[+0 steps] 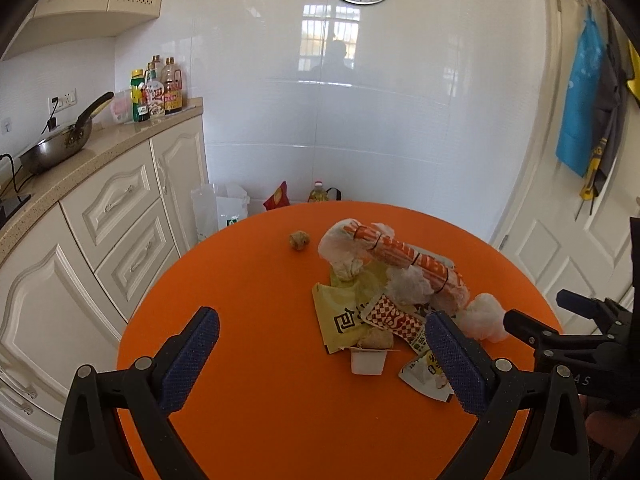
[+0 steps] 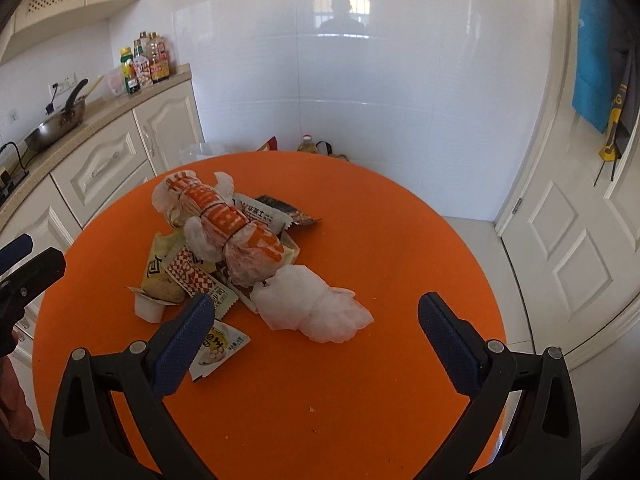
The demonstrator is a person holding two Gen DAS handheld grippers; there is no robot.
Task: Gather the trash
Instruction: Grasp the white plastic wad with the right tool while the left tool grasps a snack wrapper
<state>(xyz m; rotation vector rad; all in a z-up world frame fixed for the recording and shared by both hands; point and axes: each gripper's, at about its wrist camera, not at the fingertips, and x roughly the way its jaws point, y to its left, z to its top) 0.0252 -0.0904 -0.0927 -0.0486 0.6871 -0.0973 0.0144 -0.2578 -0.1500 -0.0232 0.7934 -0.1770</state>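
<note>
A heap of trash lies on the round orange table (image 1: pixel 260 280) (image 2: pixel 400 240). On top is an orange-and-white rolled bag (image 1: pixel 408 260) (image 2: pixel 228 220) bound with black bands. Under it sit a yellow wrapper (image 1: pixel 340 312) (image 2: pixel 154 264), a checked red-and-white packet (image 1: pixel 396 318) (image 2: pixel 192 276), a small white cup (image 1: pixel 368 360) (image 2: pixel 149 309) and a snack packet (image 1: pixel 424 372) (image 2: pixel 218 344). A crumpled white tissue (image 1: pixel 482 316) (image 2: pixel 312 308) lies at the heap's near right. A brown crumpled ball (image 1: pixel 299 240) sits apart. My left gripper (image 1: pixel 322 344) is open, left of the heap. My right gripper (image 2: pixel 316 328) hangs open over the tissue.
Cream cabinets (image 1: pixel 120 208) with a countertop, a pan (image 1: pixel 56 144) and sauce bottles (image 1: pixel 158 92) run along the left. A white door (image 2: pixel 572 240) with hanging blue cloth (image 1: pixel 580 100) stands at right. Bags and an oil bottle (image 1: pixel 319 194) sit on the floor behind the table.
</note>
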